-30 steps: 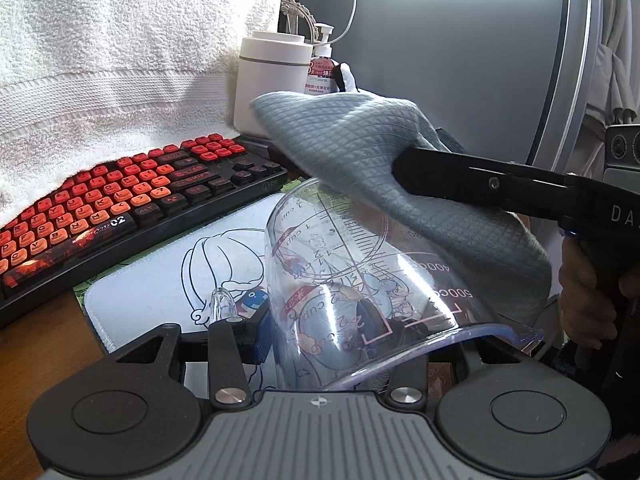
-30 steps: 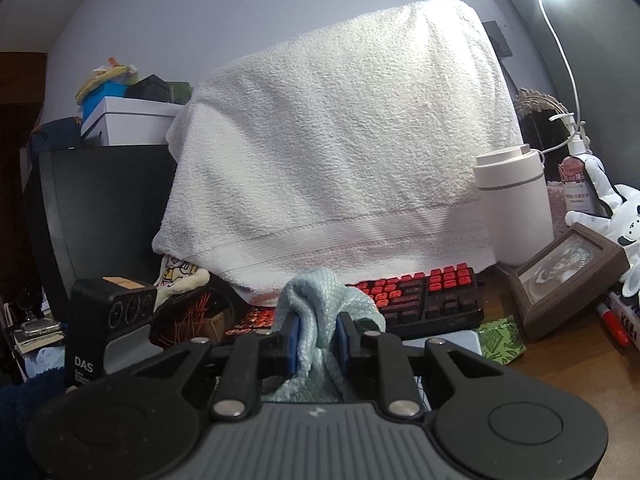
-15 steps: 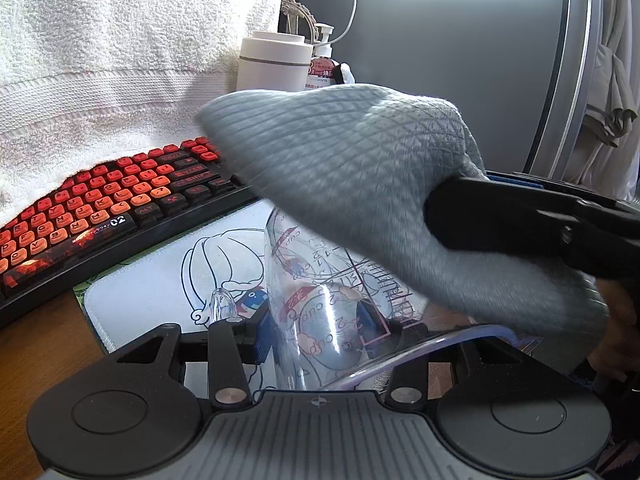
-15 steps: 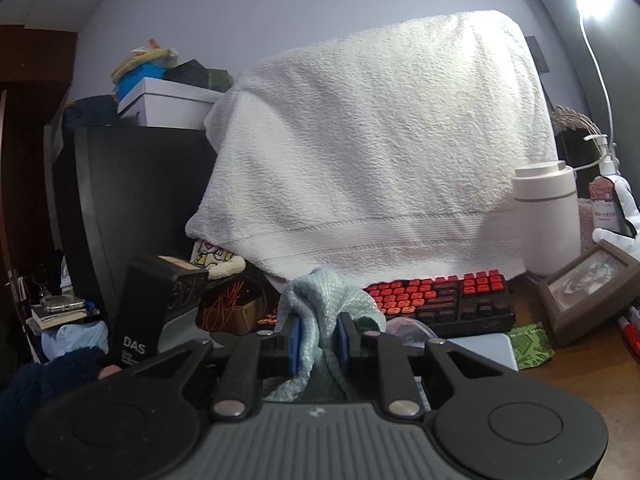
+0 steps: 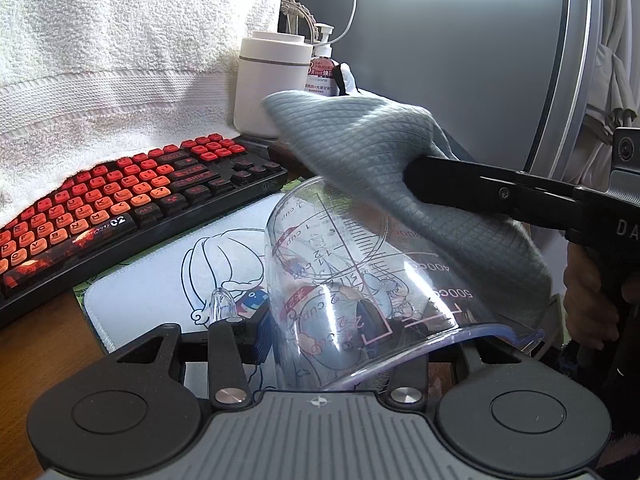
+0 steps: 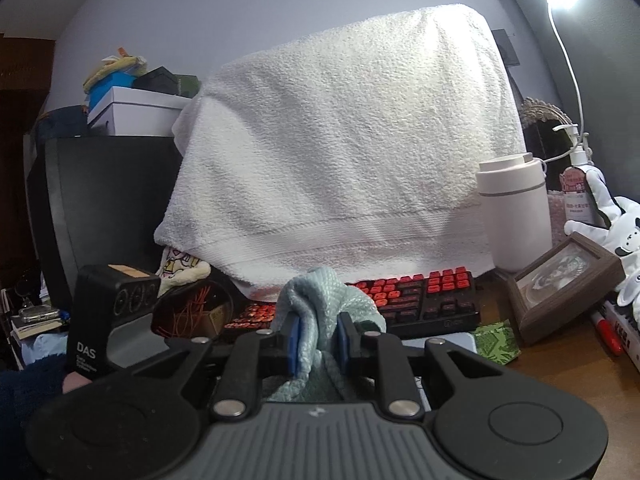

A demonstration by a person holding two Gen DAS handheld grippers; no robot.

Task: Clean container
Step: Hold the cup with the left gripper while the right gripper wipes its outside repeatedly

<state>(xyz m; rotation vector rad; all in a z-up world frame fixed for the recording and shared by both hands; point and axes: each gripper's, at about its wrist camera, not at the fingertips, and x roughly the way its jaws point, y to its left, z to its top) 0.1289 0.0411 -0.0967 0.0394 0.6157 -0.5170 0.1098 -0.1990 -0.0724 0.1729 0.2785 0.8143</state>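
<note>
The wooden surface (image 6: 560,368) carries a red keyboard (image 5: 120,208) at nine o'clock and a white towel (image 6: 340,152) draped behind. The left tool (image 5: 360,344) grips the clear measuring cup (image 5: 360,272). The right tool (image 6: 318,340) pinches the blue cloth (image 5: 380,152).

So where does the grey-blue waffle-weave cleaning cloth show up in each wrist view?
Left wrist: the grey-blue waffle-weave cleaning cloth is centre-right, draped over the clear measuring cup.
Right wrist: bottom centre, pinched in the right gripper.
Shared landmark: the red-and-black keyboard.

White towel (image 6: 344,152) behind red keyboard (image 5: 120,204)
</note>
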